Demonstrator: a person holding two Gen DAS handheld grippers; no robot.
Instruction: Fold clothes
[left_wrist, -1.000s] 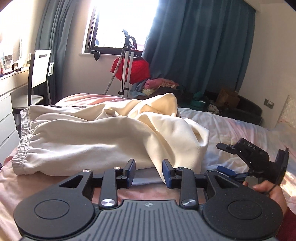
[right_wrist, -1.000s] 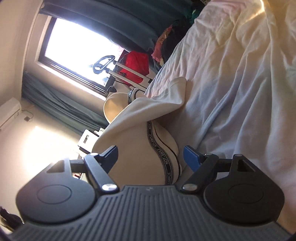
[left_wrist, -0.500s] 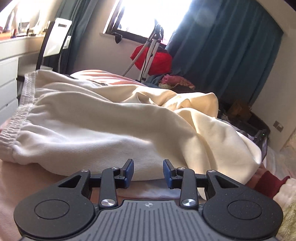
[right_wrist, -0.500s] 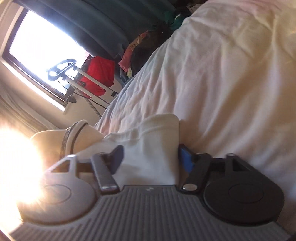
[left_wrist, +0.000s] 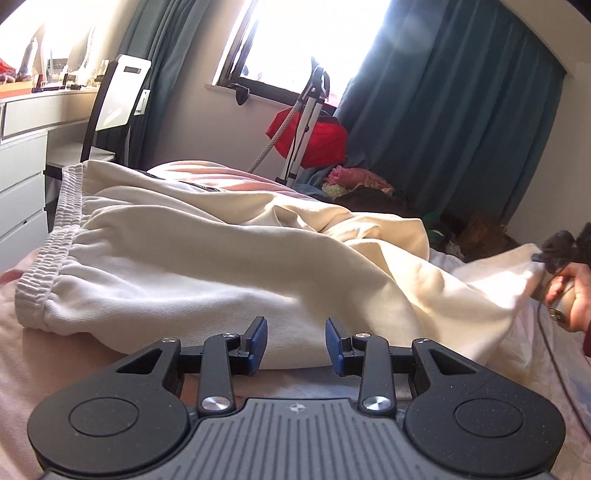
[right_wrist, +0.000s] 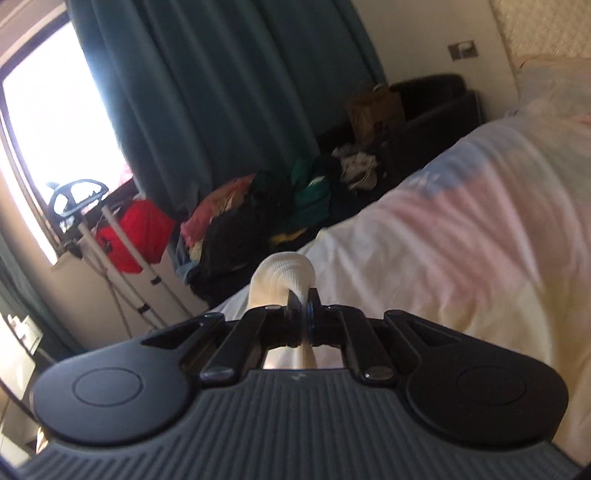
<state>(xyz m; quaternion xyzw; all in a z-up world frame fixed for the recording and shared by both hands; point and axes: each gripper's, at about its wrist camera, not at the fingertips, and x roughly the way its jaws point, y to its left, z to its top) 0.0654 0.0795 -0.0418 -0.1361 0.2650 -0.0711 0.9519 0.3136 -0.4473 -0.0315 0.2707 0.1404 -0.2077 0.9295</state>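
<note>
Right gripper (right_wrist: 301, 301) clamped on cream trousers (left_wrist: 207, 266) cuff (right_wrist: 282, 273), right of frame; left gripper (left_wrist: 295, 345) narrow, empty, beside nearer edge, waistband far left.

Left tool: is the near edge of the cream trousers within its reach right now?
Probably yes. The left tool stands open with the cream trousers lying right before its tips on the bed, and nothing lies between.

Cream trousers (left_wrist: 221, 258) with a ribbed waistband (left_wrist: 48, 266) — on a bed sheet (right_wrist: 480, 229) of pale pink and blue. Teal curtains (left_wrist: 443, 122), a red bag (left_wrist: 317, 136), blue-padded black gripper (left_wrist: 295, 341).
</note>
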